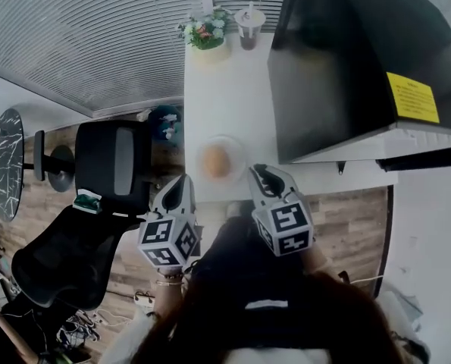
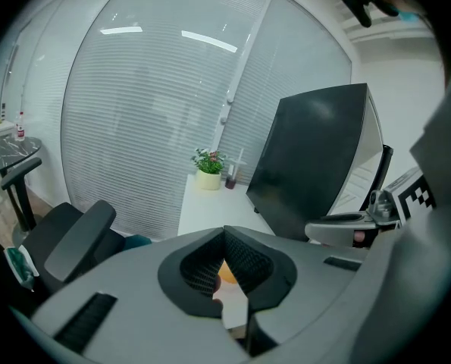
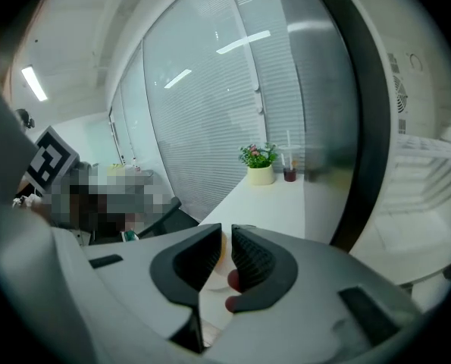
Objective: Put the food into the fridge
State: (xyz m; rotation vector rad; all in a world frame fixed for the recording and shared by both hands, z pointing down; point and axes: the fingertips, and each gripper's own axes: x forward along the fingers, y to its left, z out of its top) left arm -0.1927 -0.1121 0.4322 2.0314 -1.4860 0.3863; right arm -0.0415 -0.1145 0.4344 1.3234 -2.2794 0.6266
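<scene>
My left tongs (image 1: 181, 182) are closed, the tips of the two ribbed pads touching, and there is nothing between them. My right tongs (image 1: 261, 176) stand narrowly apart, a thin slit between the pads, and they too grip nothing and touch nothing. In the left gripper view, the food (image 2: 225, 271) shows as an orange patch just behind the closed pads of the left tongs (image 2: 223, 232). In the right gripper view, it shows as a pale sliver through the gap of the right tongs (image 3: 227, 240). Counted from above, there are two tongs and one piece of food (image 1: 216, 160), round and orange-brown. It may be a bun or a fruit; I cannot tell from this blur. It lies on one clear plate (image 1: 237, 147) near the front edge of the white tabletop (image 1: 225, 97). The food sits at twelve o'clock from the gap between my two tongs, close ahead of both. One black fridge (image 1: 339, 59) with one yellow label (image 1: 412, 97) stands on the tabletop at about two o'clock from the food. One potted plant (image 1: 205, 32) and one cup (image 1: 248, 29) with a straw sit side by side at the far end, at twelve o'clock. Two black chairs (image 1: 115, 165) stand off the tabletop at about nine o'clock. I hold both tongs side by side, marker cubes toward me, noses slanting forward and down at the tabletop's near edge.
</scene>
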